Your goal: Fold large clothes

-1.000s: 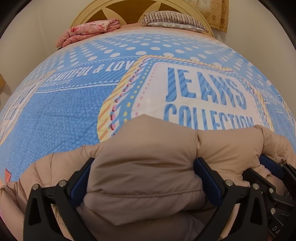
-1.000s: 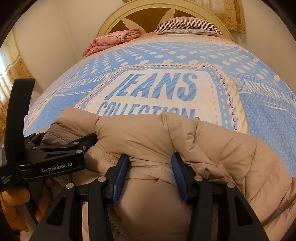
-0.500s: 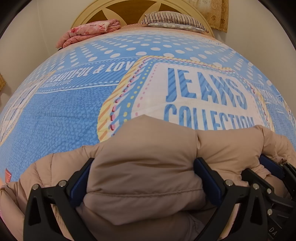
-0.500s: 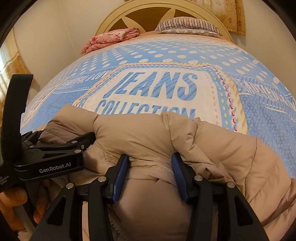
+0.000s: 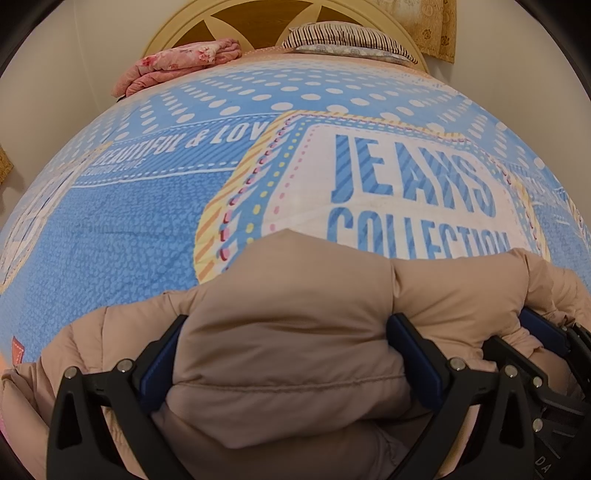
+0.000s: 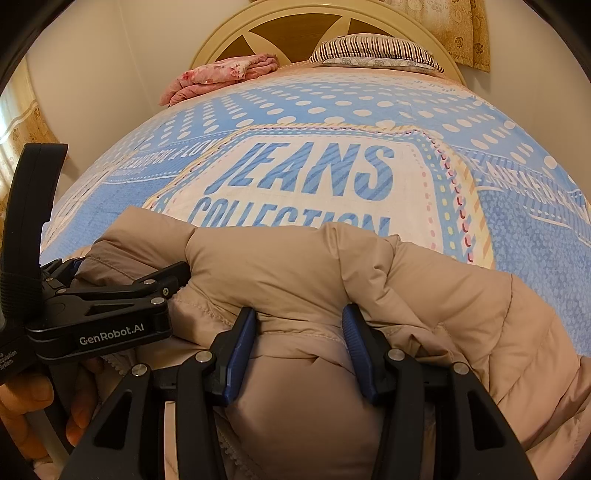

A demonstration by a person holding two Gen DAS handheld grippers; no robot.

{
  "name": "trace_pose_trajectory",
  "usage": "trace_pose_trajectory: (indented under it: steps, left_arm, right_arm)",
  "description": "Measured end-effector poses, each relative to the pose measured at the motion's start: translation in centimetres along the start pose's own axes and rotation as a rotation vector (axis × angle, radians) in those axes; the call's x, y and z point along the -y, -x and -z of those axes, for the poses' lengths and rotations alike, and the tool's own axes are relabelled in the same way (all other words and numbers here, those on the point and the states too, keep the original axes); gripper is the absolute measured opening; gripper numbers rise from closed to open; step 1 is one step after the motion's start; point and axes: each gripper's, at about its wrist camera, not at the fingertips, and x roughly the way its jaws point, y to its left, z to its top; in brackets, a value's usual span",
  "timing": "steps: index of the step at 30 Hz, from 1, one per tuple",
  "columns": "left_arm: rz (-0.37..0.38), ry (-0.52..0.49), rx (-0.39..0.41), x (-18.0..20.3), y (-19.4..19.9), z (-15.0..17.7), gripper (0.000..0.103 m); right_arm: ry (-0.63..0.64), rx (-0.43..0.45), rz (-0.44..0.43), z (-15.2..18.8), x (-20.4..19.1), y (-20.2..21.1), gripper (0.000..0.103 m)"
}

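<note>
A beige puffer jacket point(image 5: 295, 314) lies bunched at the near end of the bed and also fills the bottom of the right wrist view point(image 6: 424, 295). My left gripper point(image 5: 288, 354) has its blue-padded jaws wide apart around a thick fold of the jacket, pressing on both sides. My right gripper point(image 6: 299, 343) is closed on a narrower fold of the jacket. The left gripper's body point(image 6: 103, 310) shows at the left of the right wrist view, held by a hand. The right gripper's tip point(image 5: 543, 332) shows at the right of the left wrist view.
The bed carries a blue dotted quilt point(image 5: 129, 229) printed "JEANS COLLECTION". A folded pink blanket point(image 5: 177, 66) and a striped pillow point(image 5: 351, 37) lie at the headboard point(image 6: 280, 29). Walls and curtains stand at both sides.
Almost nothing has moved. The right wrist view has shifted slightly lower and closer over the jacket; both grippers keep their hold.
</note>
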Motion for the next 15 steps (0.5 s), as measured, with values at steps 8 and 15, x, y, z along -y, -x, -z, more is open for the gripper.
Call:
trace_pose_trajectory:
  steps: [8,15]
  left_arm:
    - [0.032,-0.022,-0.035,-0.4,0.5,-1.0,0.103]
    - [0.094,-0.020,0.205,-5.7,15.7,0.7,0.103]
  right_arm:
    - [0.006,-0.032,-0.016,-0.7,0.2,0.5,0.052]
    - [-0.035,0.012,-0.011,1.3,1.8,11.6,0.072]
